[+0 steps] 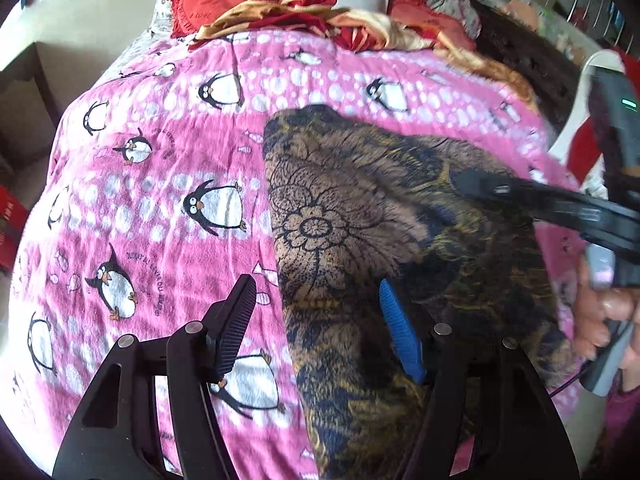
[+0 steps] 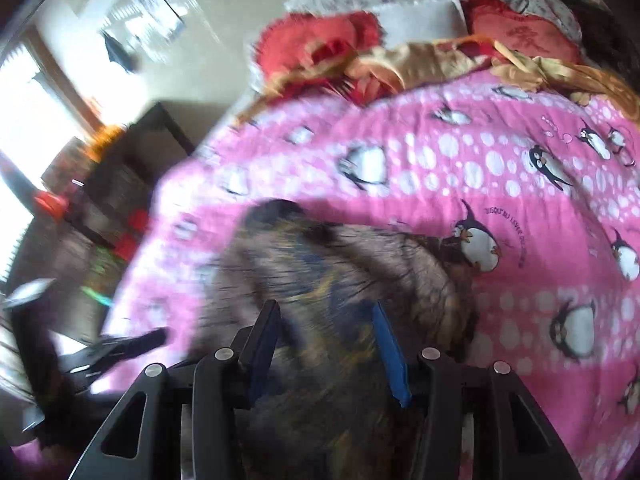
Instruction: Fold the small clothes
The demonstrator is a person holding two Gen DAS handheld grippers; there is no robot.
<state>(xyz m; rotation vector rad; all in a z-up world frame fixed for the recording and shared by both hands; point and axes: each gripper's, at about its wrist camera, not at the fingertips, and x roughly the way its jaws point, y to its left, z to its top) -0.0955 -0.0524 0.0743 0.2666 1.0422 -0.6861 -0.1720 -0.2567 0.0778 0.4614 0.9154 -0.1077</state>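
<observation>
one brown flowered garment [image 1: 360, 216] lies on the pink penguin blanket [image 1: 160, 200], under and ahead of both sets of fingers, and judging by its doubled, bunched shape the folding looks only partly done, with edges left to square. the left gripper [image 1: 320, 320] has its fingers spread, one over the blanket and one over the cloth, pinching nothing; the right gripper [image 2: 328, 344] is spread too, above the cloth in a blurred view. open blanket lies left of and beyond the fingers, up to the red and gold bedding [image 1: 320, 12].
</observation>
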